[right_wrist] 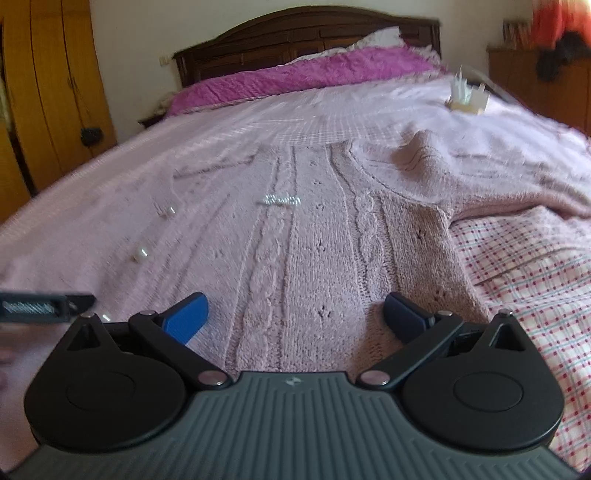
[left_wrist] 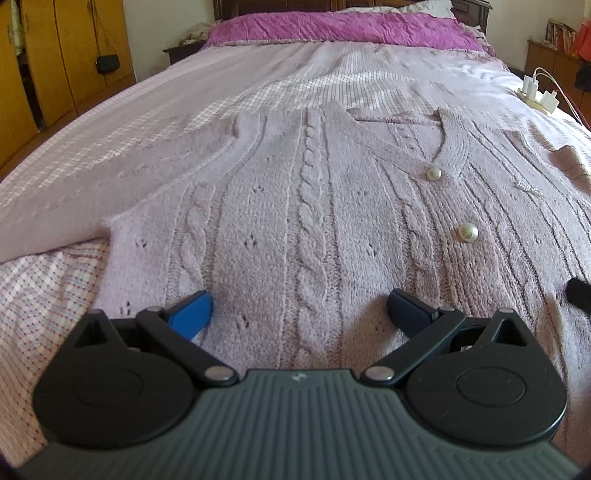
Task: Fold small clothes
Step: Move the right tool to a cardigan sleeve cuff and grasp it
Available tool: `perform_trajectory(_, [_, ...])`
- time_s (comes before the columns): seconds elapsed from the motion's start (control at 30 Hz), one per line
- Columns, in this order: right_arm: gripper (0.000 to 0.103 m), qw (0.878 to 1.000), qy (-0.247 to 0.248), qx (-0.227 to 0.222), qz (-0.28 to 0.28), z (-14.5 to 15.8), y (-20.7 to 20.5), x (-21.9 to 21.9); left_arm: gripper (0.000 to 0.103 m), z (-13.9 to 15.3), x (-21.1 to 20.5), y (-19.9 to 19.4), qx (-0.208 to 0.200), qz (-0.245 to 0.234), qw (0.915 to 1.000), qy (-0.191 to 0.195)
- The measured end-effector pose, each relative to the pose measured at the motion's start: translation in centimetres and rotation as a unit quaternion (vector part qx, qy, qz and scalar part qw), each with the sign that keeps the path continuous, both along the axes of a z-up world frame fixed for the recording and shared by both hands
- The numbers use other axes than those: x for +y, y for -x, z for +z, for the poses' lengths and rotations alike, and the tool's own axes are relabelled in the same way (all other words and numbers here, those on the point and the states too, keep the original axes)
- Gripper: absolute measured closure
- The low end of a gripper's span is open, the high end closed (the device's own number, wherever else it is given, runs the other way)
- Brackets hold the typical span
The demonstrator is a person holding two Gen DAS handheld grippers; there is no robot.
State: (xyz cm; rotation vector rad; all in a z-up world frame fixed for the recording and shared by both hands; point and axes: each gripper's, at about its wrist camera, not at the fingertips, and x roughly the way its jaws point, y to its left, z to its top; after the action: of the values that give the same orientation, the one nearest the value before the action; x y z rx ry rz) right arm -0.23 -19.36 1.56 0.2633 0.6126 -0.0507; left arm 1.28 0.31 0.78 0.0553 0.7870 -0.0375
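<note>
Two grippers, one in each of my hands, hang low over the near hem of the cardigan (left_wrist: 303, 206), both aimed up the bed (left_wrist: 74, 155) toward the purple pillow (left_wrist: 332, 26). My left gripper (left_wrist: 299, 312) has its jaws spread wide, empty, with one cable braid of the knit running up between the blue fingers (left_wrist: 192, 314). My right gripper (right_wrist: 295, 314) is spread just as wide and holds nothing; I cannot tell whether its fingertips touch the wool. The cardigan lies flat and face up, buttoned, its pearl buttons (left_wrist: 468, 232) to the right of my left gripper and to the left of my right one. A small silver brooch (right_wrist: 280, 200) sits on the chest ahead of the right gripper. One sleeve (right_wrist: 436, 166) is bunched up on the right, beside the checked sheet (right_wrist: 524, 266). A charger block (left_wrist: 532, 94) rests well apart, near the bed's far right edge.
</note>
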Motion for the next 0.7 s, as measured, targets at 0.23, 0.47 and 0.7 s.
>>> perform_trajectory(0.23, [0.000,0.993,-0.115,0.000,-0.017,2.4,0.5,-6.6,0.000,0.0,-0.4,-0.6,0.015,-0.007,0.9998,-0.012])
perform_trajectory(0.47, [0.000,0.991,-0.113,-0.015,-0.070,3.2,0.5,-13.5,0.000,0.0,-0.5,-0.6,0.018,-0.003,0.9997,-0.014])
perform_trajectory(0.7, [0.000,0.978,-0.168,-0.010,-0.121,1.3,-1.4,-20.8,0.000,0.0,-1.0,-0.7,0.020,0.007,0.9996,-0.020])
